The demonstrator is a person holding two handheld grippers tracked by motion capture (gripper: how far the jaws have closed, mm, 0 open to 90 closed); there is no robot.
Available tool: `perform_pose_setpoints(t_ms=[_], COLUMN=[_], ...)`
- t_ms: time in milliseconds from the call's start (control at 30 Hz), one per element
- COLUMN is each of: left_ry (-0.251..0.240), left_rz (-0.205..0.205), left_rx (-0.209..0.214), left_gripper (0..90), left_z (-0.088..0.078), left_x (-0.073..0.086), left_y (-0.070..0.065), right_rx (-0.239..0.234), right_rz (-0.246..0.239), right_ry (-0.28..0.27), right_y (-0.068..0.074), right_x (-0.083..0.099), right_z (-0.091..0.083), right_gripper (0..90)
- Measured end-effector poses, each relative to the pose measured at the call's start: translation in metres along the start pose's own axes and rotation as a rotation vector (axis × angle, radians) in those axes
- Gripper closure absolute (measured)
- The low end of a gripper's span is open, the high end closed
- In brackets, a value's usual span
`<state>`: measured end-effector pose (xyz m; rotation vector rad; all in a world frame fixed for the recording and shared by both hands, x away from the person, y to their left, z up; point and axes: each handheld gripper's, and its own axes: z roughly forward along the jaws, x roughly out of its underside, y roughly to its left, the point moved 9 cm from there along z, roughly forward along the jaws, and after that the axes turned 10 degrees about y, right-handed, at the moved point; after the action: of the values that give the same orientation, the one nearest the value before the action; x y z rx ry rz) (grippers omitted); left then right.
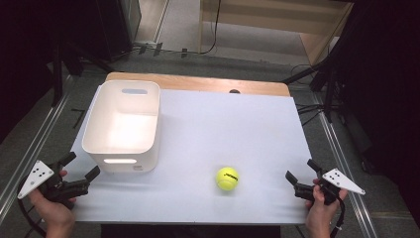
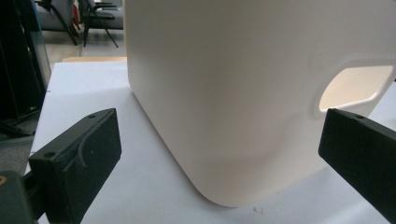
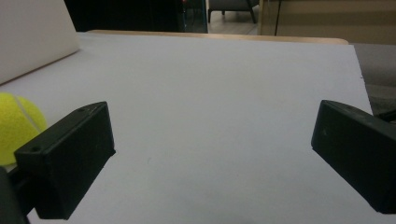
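High view, tennis ball (image 1: 227,178) near white bin (image 1: 122,124); both grippers' fingers wide, empty

A white-topped table (image 1: 237,124) with a wooden far edge fills the middle of the high view. A white bin (image 1: 124,126) stands on it at left of centre. A yellow tennis ball (image 1: 227,178) lies on it at lower centre.

I hold my left gripper (image 1: 81,166) and right gripper (image 1: 300,171) low at the near corners, jaws wide apart, gripping nothing.
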<state>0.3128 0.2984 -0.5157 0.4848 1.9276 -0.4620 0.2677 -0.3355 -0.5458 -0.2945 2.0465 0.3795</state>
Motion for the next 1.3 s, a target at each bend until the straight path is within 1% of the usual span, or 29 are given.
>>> perform_pose_setpoints(t_ms=[100, 133, 267, 300, 433, 500, 600, 667, 733, 767, 833, 867, 933, 1000, 1067, 1100, 1167, 1200, 1233, 1300], left_ry=[0.001, -0.006, 0.000, 0.001, -0.001, -0.002, 0.002, 0.006, 0.007, 0.006, 0.007, 0.007, 0.007, 0.010, 0.011, 0.012, 0.012, 0.013, 0.012, 0.014], left_rz=[0.000, -0.005, 0.006, 0.013, 0.012, 0.011, 0.016, 0.024, 0.026, 0.026, 0.027, 0.027, 0.029, 0.030, 0.030, 0.032, 0.031, 0.032, 0.033, 0.035], left_rx=[0.000, 0.003, 0.000, 0.001, -0.002, -0.001, -0.002, 0.000, -0.001, -0.002, -0.002, -0.002, -0.001, -0.003, -0.003, -0.004, -0.005, -0.006, -0.006, -0.008], left_gripper=[0.0, 0.0, 0.0, 0.0, 0.0, 0.0, 0.0, 0.0, 0.0, 0.0, 0.0, 0.0, 0.0, 0.0, 0.0, 0.0, 0.0, 0.0, 0.0, 0.0], left_z=[0.000, -0.001, 0.000, 0.000, -0.001, -0.001, 0.000, 0.000, 0.000, 0.000, 0.001, 0.001, 0.001, 0.001, 0.001, 0.001, 0.001, 0.001, 0.001, 0.001], left_x=[0.000, 0.000, 0.000, 0.000, 0.001, 0.001, 0.001, 0.001, 0.001, 0.001, 0.001, 0.001, 0.001, 0.002, 0.002, 0.002, 0.002, 0.002, 0.002, 0.002], left_y=[0.000, 0.000, -0.001, -0.002, -0.002, -0.002, -0.003, -0.004, -0.004, -0.004, -0.004, -0.004, -0.004, -0.004, -0.004, -0.004, -0.004, -0.004, -0.004, -0.004], right_rx=[-0.001, -0.002, -0.011, -0.013, -0.017, -0.023, -0.040, -0.052, -0.074, -0.074, -0.099, -0.099, -0.104, -0.119, -0.131, -0.139, -0.142, -0.147, -0.163, -0.175], right_rz=[0.002, -0.009, 0.005, 0.002, -0.013, -0.012, -0.054, -0.073, -0.086, -0.086, -0.110, -0.110, -0.126, -0.145, -0.157, -0.165, -0.169, -0.174, -0.192, -0.202], right_ry=[0.003, 0.000, 0.002, -0.001, -0.001, 0.002, 0.017, 0.025, 0.041, 0.041, 0.062, 0.062, 0.076, 0.090, 0.098, 0.111, 0.115, 0.128, 0.143, 0.158], right_y=[0.001, 0.001, 0.001, 0.000, 0.002, 0.003, 0.012, 0.016, 0.023, 0.023, 0.031, 0.031, 0.036, 0.043, 0.047, 0.049, 0.051, 0.053, 0.057, 0.061], right_x=[0.000, -0.001, -0.001, -0.003, -0.006, -0.007, -0.014, -0.017, -0.019, -0.019, -0.023, -0.023, -0.026, -0.031, -0.034, -0.035, -0.036, -0.037, -0.038, -0.040], right_z=[-0.001, -0.001, -0.003, -0.004, -0.005, -0.005, -0.006, -0.006, -0.005, -0.005, -0.004, -0.004, -0.002, -0.001, -0.001, 0.000, 0.001, 0.002, 0.005, 0.006], right_gripper=[0.0, 0.0, 0.0, 0.0, 0.0, 0.0, 0.0, 0.0, 0.0, 0.0, 0.0, 0.0, 0.0, 0.0, 0.0, 0.0, 0.0, 0.0, 0.0, 0.0])
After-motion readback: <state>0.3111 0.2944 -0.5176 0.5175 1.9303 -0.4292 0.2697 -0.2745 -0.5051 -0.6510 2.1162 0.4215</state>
